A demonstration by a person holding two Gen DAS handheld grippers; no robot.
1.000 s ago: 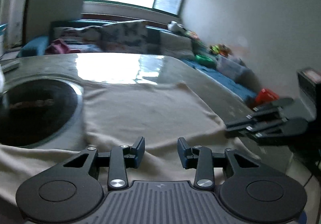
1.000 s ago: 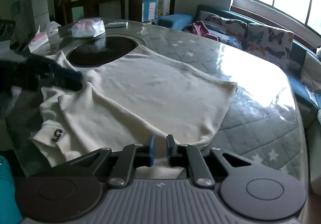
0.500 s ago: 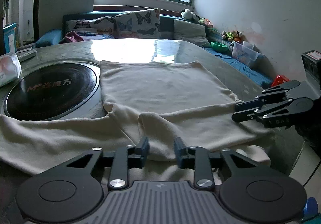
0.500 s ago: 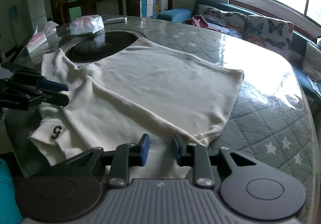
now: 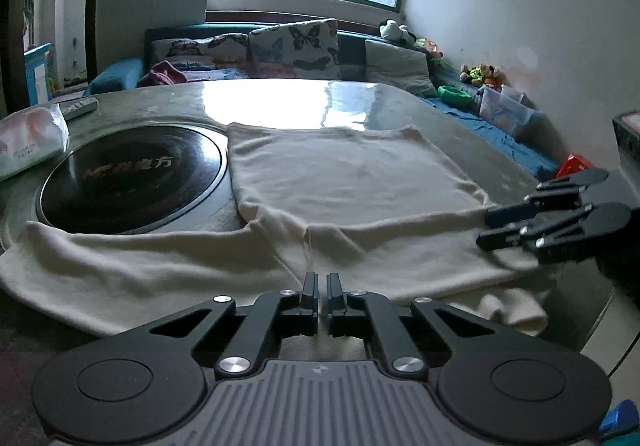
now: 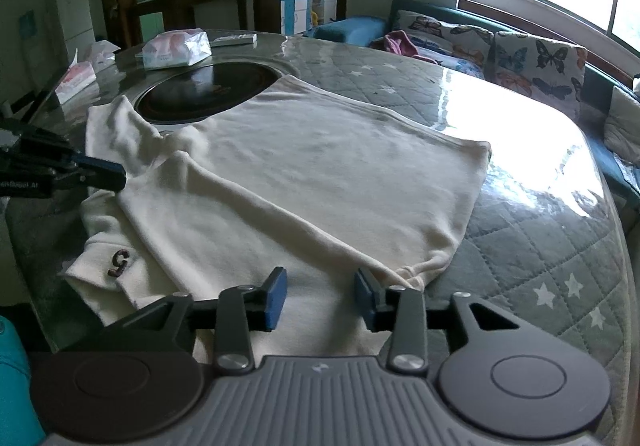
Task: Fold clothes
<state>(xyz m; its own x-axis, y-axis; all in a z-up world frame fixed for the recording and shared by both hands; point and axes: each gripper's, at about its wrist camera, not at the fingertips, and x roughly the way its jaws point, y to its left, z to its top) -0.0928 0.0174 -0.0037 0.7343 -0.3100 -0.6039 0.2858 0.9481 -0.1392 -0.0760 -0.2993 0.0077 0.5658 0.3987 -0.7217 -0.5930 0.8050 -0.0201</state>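
Observation:
A cream long-sleeved top (image 5: 352,182) lies flat on the round table, also in the right wrist view (image 6: 320,174). One sleeve (image 5: 120,266) stretches left past the hob. A cuff with a dark mark (image 6: 119,261) lies at the near left. My left gripper (image 5: 322,288) is shut, low over the near edge of the cloth; whether cloth is pinched I cannot tell. It shows at the left of the right wrist view (image 6: 104,172). My right gripper (image 6: 321,292) is open just above the folded near edge, empty; it shows in the left wrist view (image 5: 492,226).
A round black hob (image 5: 128,178) is set in the table (image 6: 540,246) beside the top. Tissue packs (image 6: 176,48) and a remote (image 5: 80,106) lie beyond it. A sofa with butterfly cushions (image 5: 296,46) stands behind; a wall and toys are at the right.
My left gripper has closed from open and pulled back toward the near edge. My right gripper has opened wide. The top now lies flatter, with the sleeve spread left.

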